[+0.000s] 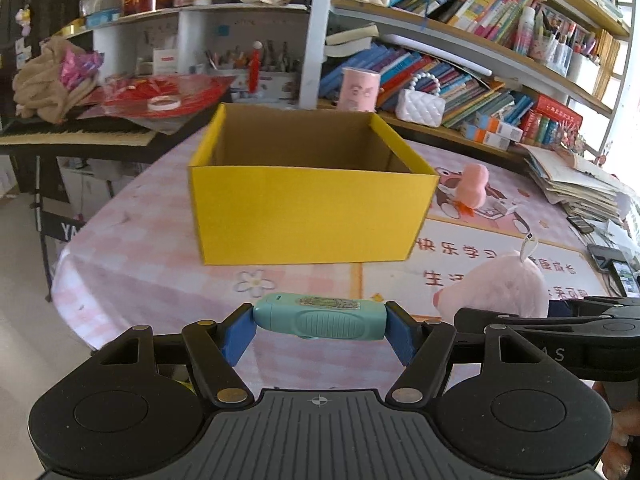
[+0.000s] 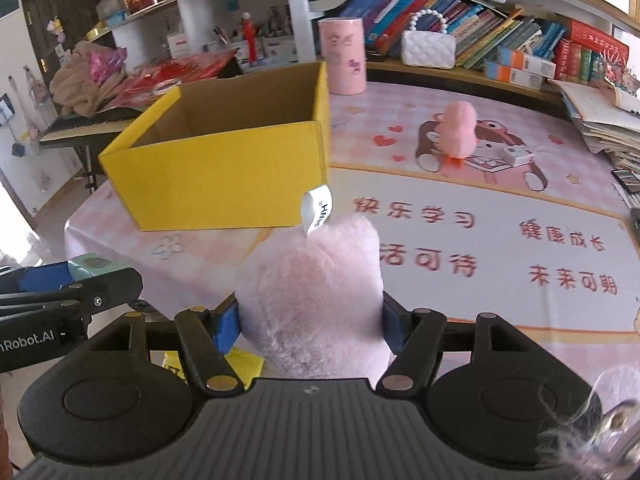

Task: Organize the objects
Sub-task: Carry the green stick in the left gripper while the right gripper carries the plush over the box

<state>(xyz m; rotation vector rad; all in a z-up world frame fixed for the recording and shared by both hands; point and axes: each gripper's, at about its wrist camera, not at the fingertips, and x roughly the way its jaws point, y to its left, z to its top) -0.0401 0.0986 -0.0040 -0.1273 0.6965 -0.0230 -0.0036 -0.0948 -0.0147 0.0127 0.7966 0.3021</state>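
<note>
An open yellow cardboard box (image 1: 308, 212) stands on the pink table, empty as far as I see; it also shows in the right wrist view (image 2: 224, 184). My left gripper (image 1: 320, 320) is shut on a teal oblong device (image 1: 320, 318), held crosswise above the table in front of the box. My right gripper (image 2: 310, 320) is shut on a fluffy pink plush toy (image 2: 312, 292) with a white tag, to the right of the left gripper. The plush also shows in the left wrist view (image 1: 500, 288).
A small pink plush chick (image 2: 458, 132) and a small white box (image 2: 516, 155) sit on the tablecloth (image 2: 480, 216) to the box's right. A pink cylinder (image 2: 344, 56) and a white quilted purse (image 2: 428, 48) stand behind. Bookshelves, a paper stack and a keyboard (image 1: 76, 134) ring the table.
</note>
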